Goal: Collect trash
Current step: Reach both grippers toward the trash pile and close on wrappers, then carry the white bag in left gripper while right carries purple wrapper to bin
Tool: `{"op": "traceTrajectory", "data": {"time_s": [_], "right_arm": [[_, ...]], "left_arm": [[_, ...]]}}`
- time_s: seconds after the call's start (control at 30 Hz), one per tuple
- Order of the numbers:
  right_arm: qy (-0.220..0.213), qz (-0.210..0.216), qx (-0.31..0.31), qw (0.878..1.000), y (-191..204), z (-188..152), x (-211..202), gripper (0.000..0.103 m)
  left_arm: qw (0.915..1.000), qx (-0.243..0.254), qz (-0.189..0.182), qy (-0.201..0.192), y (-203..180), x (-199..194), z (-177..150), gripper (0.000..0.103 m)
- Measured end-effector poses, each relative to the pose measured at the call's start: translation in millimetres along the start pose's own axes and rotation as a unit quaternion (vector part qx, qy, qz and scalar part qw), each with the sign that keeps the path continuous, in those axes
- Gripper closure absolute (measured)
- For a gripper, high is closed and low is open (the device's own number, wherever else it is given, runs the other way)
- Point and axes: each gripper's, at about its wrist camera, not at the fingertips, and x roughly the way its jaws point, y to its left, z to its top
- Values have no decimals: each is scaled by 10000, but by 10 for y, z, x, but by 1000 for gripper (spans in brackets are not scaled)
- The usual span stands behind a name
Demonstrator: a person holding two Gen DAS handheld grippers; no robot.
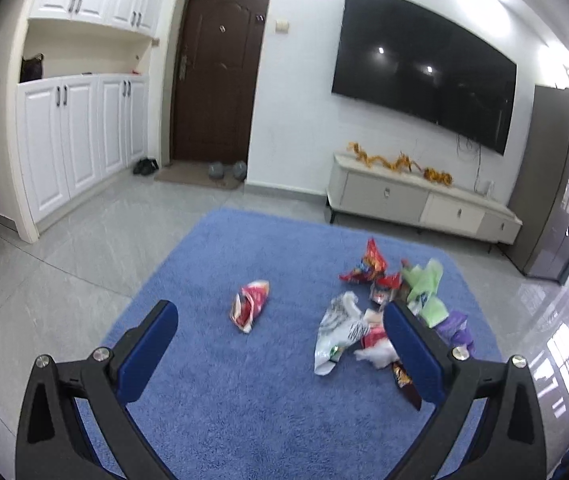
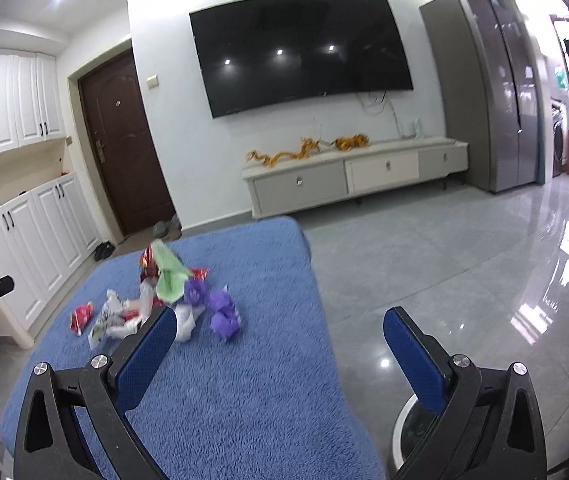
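Note:
Trash lies on a blue rug [image 1: 220, 392]. A crumpled red snack bag [image 1: 249, 305] lies alone ahead of my left gripper [image 1: 280, 316], which is open and empty above the rug. To its right is a pile: a white wrapper [image 1: 338, 332], a red wrapper [image 1: 370, 266], green paper [image 1: 424, 288], purple paper [image 1: 458, 326]. In the right wrist view my right gripper [image 2: 280, 322] is open and empty over the rug's [image 2: 244, 400] right edge. The pile is left of it: green paper [image 2: 168, 276], purple paper [image 2: 224, 314], red bag [image 2: 81, 315].
A TV console [image 1: 420, 200] and wall TV [image 1: 424, 76] stand behind the rug. White cabinets [image 1: 76, 136] and a brown door [image 1: 216, 76] are at left, a grey fridge [image 2: 496, 92] at right. A round white-rimmed container [image 2: 410, 432] sits on the tile by my right gripper.

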Motion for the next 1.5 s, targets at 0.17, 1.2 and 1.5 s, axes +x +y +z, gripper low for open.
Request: {"op": "traceTrajectory", "data": {"time_s": [0.17, 1.2, 1.5], "right_arm": [[392, 62, -88, 9992, 28, -66, 208, 0], [2044, 1099, -289, 9723, 380, 6, 1829, 74], [1660, 1146, -79, 9794, 211, 35, 1391, 74]], "left_arm": [[9983, 342, -257, 392, -177, 338, -119, 1], [9744, 546, -1409, 1667, -424, 1602, -422, 75], [9835, 396, -1323, 1165, -291, 1048, -211, 80]]}}
